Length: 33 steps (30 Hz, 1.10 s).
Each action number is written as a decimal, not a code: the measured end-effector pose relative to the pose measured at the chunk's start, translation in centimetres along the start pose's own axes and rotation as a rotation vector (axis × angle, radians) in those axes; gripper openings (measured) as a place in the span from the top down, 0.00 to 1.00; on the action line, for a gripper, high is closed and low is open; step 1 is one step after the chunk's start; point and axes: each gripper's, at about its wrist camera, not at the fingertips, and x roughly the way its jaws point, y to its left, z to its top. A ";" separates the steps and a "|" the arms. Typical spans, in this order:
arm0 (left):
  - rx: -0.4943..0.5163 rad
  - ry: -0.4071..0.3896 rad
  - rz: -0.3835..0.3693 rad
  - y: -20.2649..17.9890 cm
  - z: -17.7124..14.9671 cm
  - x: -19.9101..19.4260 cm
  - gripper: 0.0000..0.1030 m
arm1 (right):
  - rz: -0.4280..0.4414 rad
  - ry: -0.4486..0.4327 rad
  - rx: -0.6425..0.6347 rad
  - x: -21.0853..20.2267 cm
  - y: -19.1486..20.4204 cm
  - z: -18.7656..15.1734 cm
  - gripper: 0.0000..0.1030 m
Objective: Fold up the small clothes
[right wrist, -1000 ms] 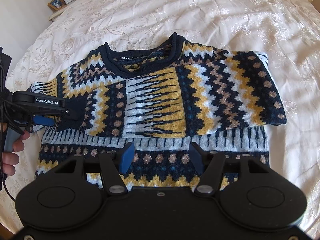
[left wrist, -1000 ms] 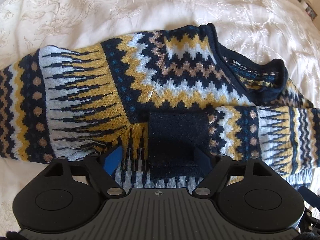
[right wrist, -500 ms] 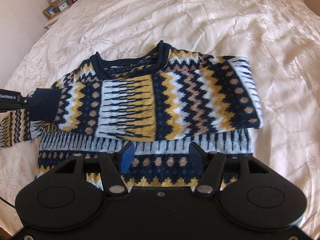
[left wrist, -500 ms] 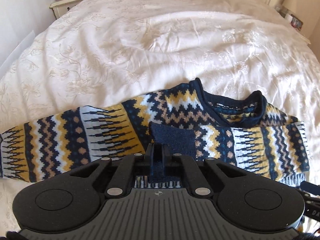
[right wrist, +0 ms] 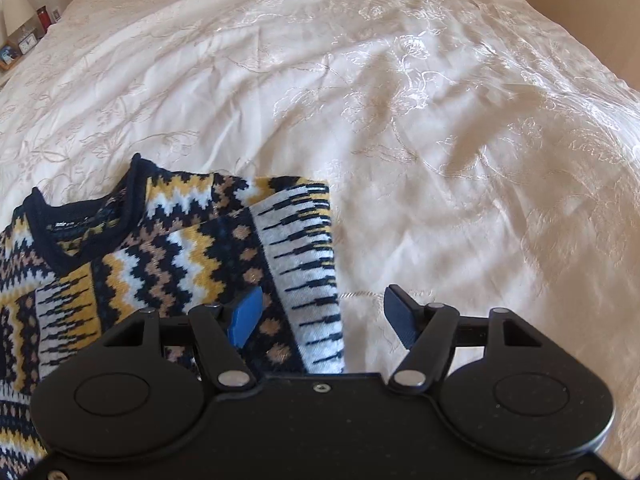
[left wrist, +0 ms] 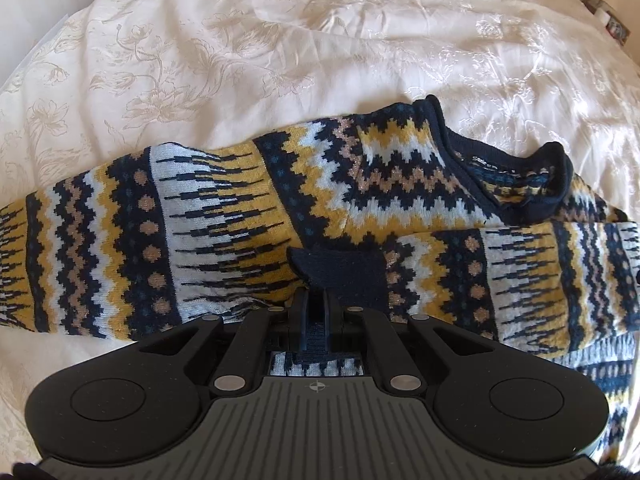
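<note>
left gripper pinching the sleeve cuff

patterned sweater point(left wrist: 360, 184) lies flat on the cream bedspread point(left wrist: 240, 48), one sleeve folded across the chest. left gripper point(left wrist: 316, 304) has its fingers drawn tight together on the navy cuff point(left wrist: 344, 276) of that sleeve. right gripper point(right wrist: 320, 320) hangs over the sweater's folded side edge, fingers spread wide, nothing between them; blue left pad point(right wrist: 246, 316) over knit, right pad over bare bedspread. nightstand point(right wrist: 16, 52) in the far corner.

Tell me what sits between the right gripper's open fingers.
In the right wrist view, the right gripper straddles the sweater's folded edge, with bare bedspread beside it.
</note>
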 end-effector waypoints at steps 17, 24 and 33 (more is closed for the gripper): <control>0.001 0.082 0.131 2.9 -1.1 1.6 0.74 | -0.070 0.100 0.004 4.4 -2.1 0.2 0.86; -0.059 0.035 0.068 3.8 -2.9 0.1 0.60 | -0.089 -0.038 0.027 -0.1 -2.0 -0.3 0.28; -0.001 0.017 0.062 0.7 -5.5 -1.9 0.16 | 0.033 -0.052 -0.043 -3.7 1.9 -3.1 0.01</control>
